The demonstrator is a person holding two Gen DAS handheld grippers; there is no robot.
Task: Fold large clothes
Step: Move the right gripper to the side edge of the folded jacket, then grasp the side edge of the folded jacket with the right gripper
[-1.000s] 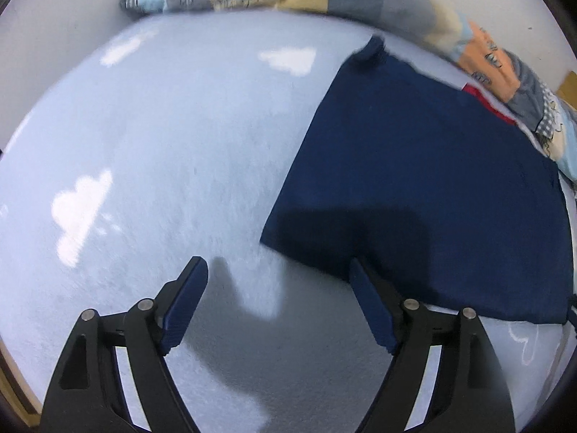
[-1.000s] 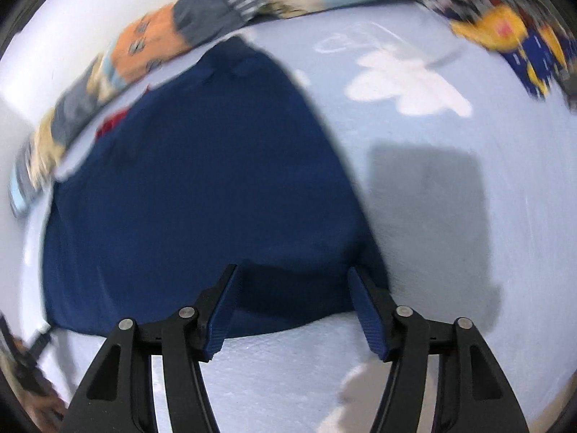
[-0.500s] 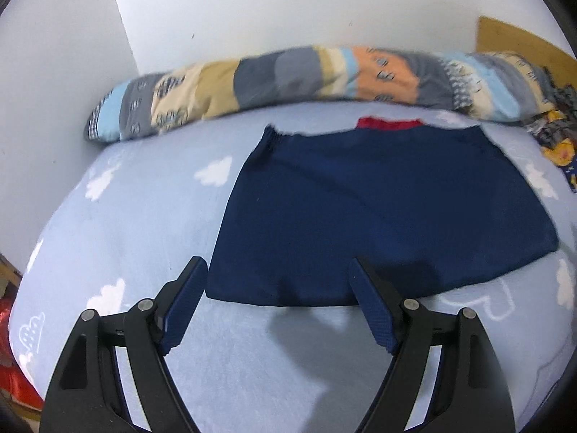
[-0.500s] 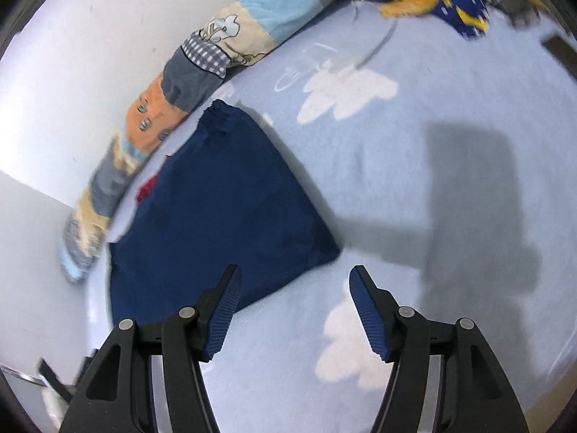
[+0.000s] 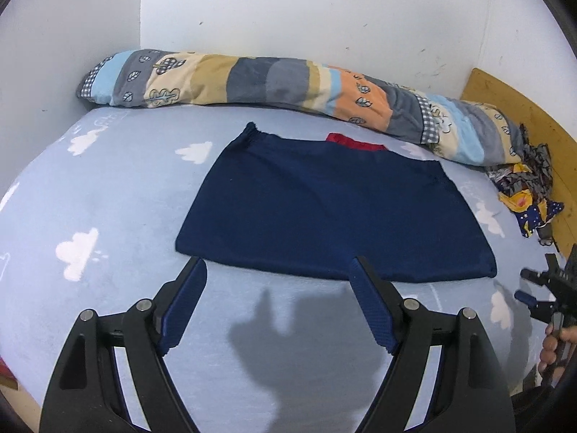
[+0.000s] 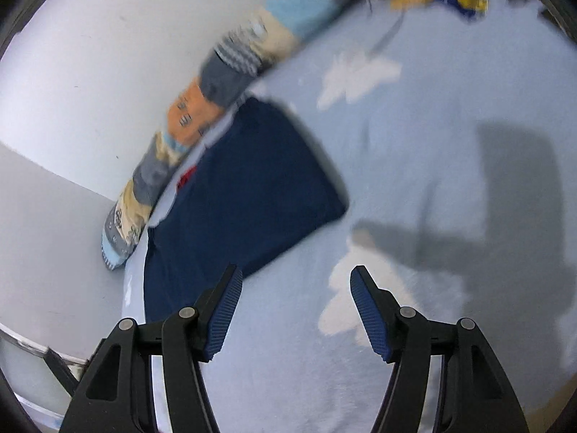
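**Navy garment lies folded flat on the bed**

Navy cloth, folded into a neat trapezoid, the garment (image 5: pixel 331 213) rests flat on the pale blue bed sheet (image 5: pixel 108 216) printed with white clouds. A strip of red (image 5: pixel 355 141) peeks out at its far edge, near the long patchwork bolster (image 5: pixel 274 83) lying against the white wall. The left tool (image 5: pixel 277 281) hangs just short of the garment's near hem, its jaws spread wide and empty. The right tool (image 6: pixel 294 288) hovers off the garment's right corner, likewise released, gripping nothing. A crumpled yellow and blue cloth (image 5: pixel 530 195) sits by the wooden headboard (image 5: pixel 523 108).
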